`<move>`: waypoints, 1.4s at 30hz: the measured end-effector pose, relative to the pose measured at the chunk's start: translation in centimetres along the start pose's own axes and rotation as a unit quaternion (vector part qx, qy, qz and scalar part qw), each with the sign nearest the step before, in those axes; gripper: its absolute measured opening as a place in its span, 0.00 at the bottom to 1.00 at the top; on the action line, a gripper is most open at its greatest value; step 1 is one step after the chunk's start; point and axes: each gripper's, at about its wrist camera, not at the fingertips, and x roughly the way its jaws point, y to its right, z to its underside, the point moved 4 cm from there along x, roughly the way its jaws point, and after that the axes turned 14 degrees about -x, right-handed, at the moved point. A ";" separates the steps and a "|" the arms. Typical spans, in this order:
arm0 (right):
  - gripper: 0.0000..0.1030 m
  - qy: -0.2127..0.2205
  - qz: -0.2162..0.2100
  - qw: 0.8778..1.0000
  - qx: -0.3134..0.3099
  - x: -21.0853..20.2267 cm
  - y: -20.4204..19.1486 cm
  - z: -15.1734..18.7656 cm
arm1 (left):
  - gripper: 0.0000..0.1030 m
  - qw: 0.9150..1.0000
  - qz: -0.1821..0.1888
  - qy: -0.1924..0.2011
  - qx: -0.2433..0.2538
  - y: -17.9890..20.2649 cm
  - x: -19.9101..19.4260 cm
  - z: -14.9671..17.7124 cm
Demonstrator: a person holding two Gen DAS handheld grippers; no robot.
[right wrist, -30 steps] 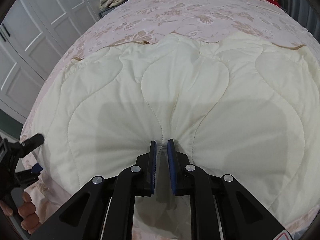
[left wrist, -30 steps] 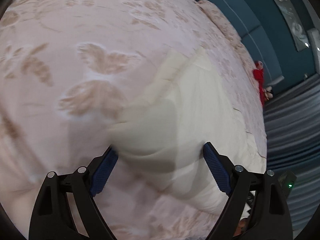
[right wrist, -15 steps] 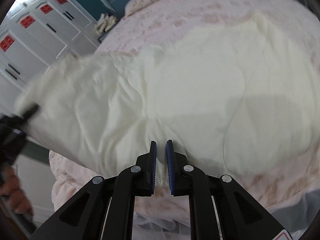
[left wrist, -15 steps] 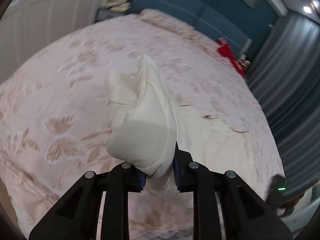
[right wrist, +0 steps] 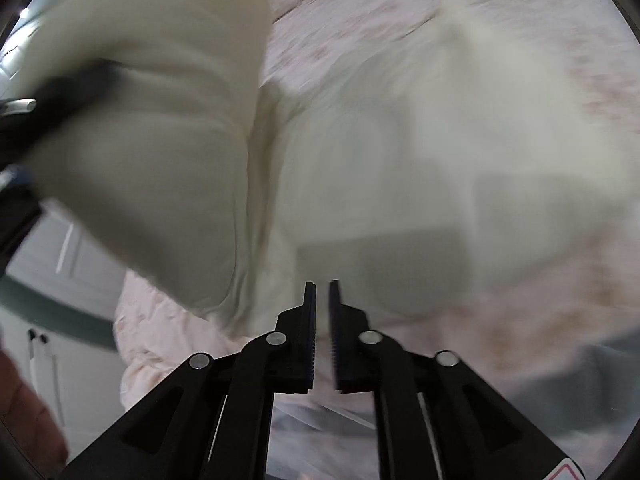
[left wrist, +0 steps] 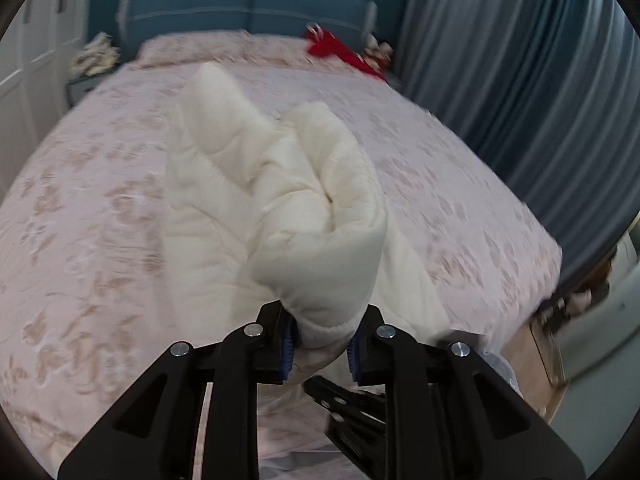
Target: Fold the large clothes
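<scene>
Bedspread (left wrist: 100, 208), pink with a leaf print, covers the one bed and carries the one cream quilted garment (left wrist: 224, 216); most of it lies on the bed's middle, with one bunched edge raised off it. Judging by that raised edge, the step in hand is the first fold: lifting the near side to carry it over the rest. The left tool (left wrist: 320, 346) is clamped on a thick roll of the cream padding. The right tool (right wrist: 322, 336) has its jaws nearly together, and motion blur hides whether any fabric is caught between them, so I cannot tell its grip. Next, both corners likely need to travel forward level and be laid flat, edges matched. Count: one bed, one garment, two tools, one red cloth (left wrist: 336, 50) by the headboard.
</scene>
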 end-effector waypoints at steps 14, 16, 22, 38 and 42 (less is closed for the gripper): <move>0.26 0.037 0.127 0.990 0.042 -11.3 10.2 -3.0 | 0.34 0.991 -0.019 -0.131 -0.019 5.0 9.5 5.5; 0.37 0.055 0.118 0.991 0.026 -12.3 9.5 -4.8 | 0.55 0.993 0.018 -0.114 -0.032 5.0 6.8 4.9; 0.53 0.081 0.068 0.994 -0.023 -12.6 5.3 -9.8 | 0.67 0.993 0.046 -0.054 -0.095 2.1 -1.3 3.3; 0.14 0.006 0.024 0.999 -0.046 -3.6 2.5 -13.6 | 0.66 0.983 -0.124 -0.020 -0.131 -6.2 -0.8 1.7; 0.11 0.052 0.039 0.996 -0.061 -7.6 3.0 -13.7 | 0.66 0.986 -0.123 -0.016 -0.114 -5.0 -0.2 0.8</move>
